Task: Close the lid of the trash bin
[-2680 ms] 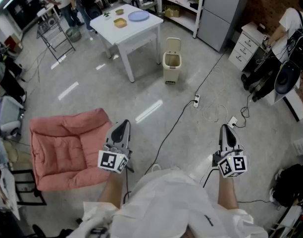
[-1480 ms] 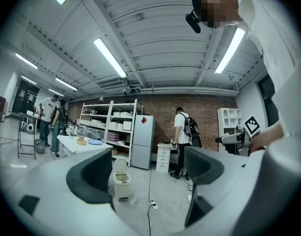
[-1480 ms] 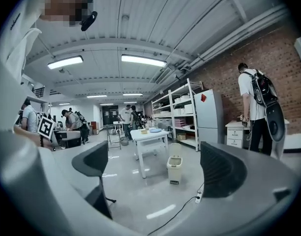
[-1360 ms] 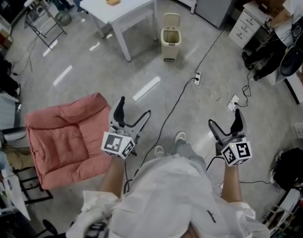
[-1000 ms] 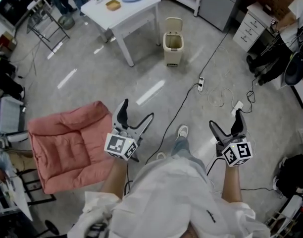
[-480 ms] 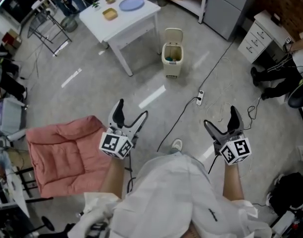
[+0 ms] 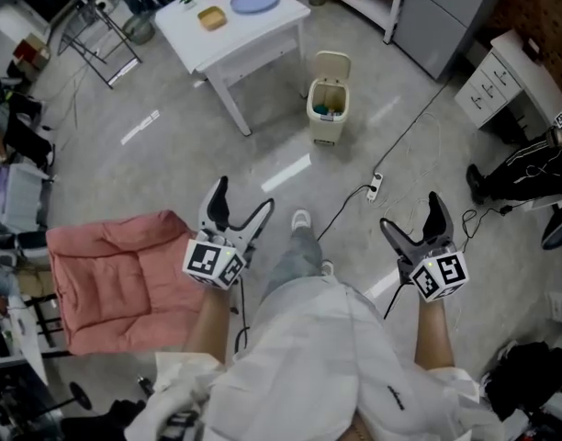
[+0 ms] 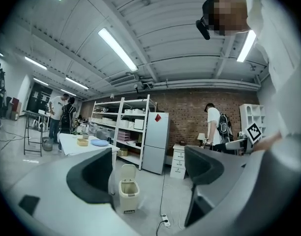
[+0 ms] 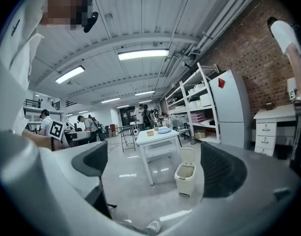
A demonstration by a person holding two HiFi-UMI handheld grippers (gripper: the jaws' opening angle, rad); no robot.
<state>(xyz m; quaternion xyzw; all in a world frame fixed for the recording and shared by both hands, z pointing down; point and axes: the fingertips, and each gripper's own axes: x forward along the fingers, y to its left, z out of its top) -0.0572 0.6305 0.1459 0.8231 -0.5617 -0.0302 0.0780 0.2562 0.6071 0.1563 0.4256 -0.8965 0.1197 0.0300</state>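
Shut earlier, the left tool (image 7: 243,197) and right tool (image 7: 410,211) now gape empty. The cream trash bin (image 7: 327,108) stands beside the white counter (image 7: 253,28), lid (image 7: 334,63) upright, something teal inside.

Grey floor (image 7: 162,177): trash bin (image 7: 328,116), white table (image 7: 249,33), pink cushion (image 7: 116,274), power strip (image 7: 376,187).

The left gripper (image 7: 241,209) and right gripper (image 7: 411,219) are held out forward at about the same height. All 4 jaws stand wide apart, with nothing between them.

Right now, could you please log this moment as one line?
trash bin: ahead on floor, untouched | lid: up | left gripper: open, empty | right gripper: open, empty
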